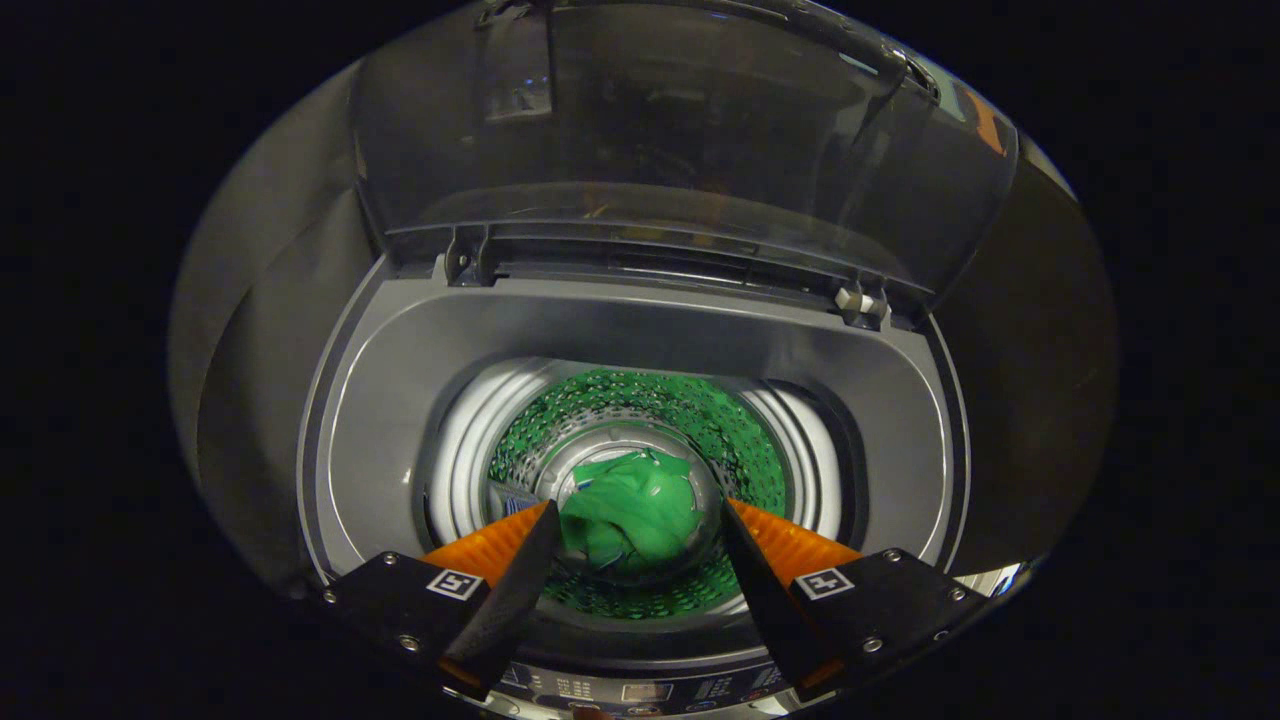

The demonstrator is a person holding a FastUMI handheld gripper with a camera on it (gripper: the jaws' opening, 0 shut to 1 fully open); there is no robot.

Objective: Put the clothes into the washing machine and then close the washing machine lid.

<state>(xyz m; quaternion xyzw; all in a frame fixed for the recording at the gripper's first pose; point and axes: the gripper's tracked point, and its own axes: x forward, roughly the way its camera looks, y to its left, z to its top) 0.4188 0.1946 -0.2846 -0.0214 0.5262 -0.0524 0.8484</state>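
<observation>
We look straight down into the grey top-loading washing machine point(640, 330), whose clear smoky plastic lid point(680, 140) stands raised behind the opening. A crumpled bright green garment point(630, 515) lies at the bottom of the perforated steel drum point(700, 410). Our gripper point(637, 515) hangs above it, fingers spread wide and gripping nothing, the garment showing between them.
</observation>
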